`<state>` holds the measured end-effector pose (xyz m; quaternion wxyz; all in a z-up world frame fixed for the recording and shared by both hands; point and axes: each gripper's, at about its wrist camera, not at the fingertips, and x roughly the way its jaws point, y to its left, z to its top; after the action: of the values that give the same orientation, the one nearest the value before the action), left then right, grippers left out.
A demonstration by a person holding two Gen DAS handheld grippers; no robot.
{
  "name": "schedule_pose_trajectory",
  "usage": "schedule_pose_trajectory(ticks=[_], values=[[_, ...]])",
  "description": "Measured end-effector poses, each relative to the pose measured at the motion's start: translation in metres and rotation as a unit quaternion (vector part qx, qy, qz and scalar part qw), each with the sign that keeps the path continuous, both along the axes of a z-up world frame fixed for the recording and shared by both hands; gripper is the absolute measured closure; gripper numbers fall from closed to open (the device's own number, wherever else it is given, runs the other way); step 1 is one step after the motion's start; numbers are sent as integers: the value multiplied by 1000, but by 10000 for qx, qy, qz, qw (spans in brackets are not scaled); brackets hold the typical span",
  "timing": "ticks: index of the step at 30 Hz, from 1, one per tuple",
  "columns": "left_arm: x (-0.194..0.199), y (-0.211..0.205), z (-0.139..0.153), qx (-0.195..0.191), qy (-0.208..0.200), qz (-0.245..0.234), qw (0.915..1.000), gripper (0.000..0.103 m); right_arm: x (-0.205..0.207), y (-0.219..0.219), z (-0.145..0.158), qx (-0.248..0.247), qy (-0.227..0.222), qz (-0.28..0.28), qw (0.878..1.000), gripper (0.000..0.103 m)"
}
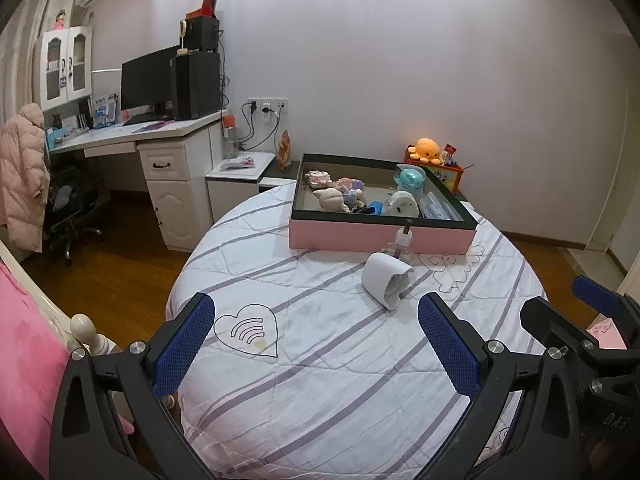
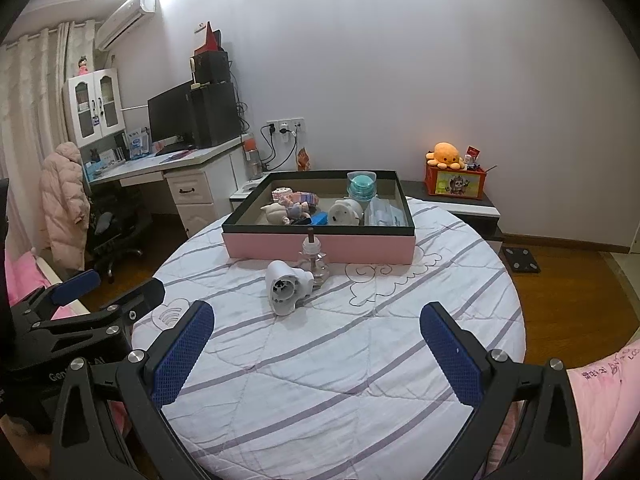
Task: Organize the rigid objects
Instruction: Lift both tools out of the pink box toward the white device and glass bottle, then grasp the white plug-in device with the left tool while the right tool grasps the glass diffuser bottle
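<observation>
From my left wrist, my left gripper (image 1: 316, 344) has its blue fingers (image 1: 184, 352) spread wide and empty above the striped bed cover (image 1: 320, 380). Ahead lies a white plastic housing (image 1: 386, 280) on its side, just beside a small clear bottle (image 1: 400, 242) standing against the pink tray (image 1: 376, 236), which holds toys and small items. From my right wrist, my right gripper (image 2: 316, 344) is equally wide open, holding nothing; the housing (image 2: 286, 286) touches the bottle (image 2: 314, 260) before the tray (image 2: 320, 246).
</observation>
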<state>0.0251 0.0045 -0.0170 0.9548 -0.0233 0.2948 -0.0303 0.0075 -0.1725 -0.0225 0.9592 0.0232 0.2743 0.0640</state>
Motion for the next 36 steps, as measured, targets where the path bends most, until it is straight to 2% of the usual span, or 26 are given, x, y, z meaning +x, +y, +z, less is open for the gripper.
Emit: schedule_pose_trajectory(ticks=[8,14,20,31,33,35,36], values=[[2,-3,-2,12,25,-60,10000,0,2,-6,-2,10,50,-35,10000,0],[22,-15,-18,25,186,-314,9993,0,14,-28,-14,82,217,-293,9993,0],[68,-39,-50,34,629,-712,9955,0,36,-47,-30,177,428,-460,9979,0],[155,-72,-97,414,1340,-983,9852,0,83,-57,-50,191,749,-449,9960,0],[164,-76,-101,327,1423,-1102,9831,0,93,-58,-53,218,795,-430,9957,0],[170,-75,-102,175,1465,-1133,9825,5,103,-58,-55,283,834,-398,9953,0],[173,-73,-103,-7,1519,-1214,9809,16,107,-58,-57,305,854,-376,9952,0]])
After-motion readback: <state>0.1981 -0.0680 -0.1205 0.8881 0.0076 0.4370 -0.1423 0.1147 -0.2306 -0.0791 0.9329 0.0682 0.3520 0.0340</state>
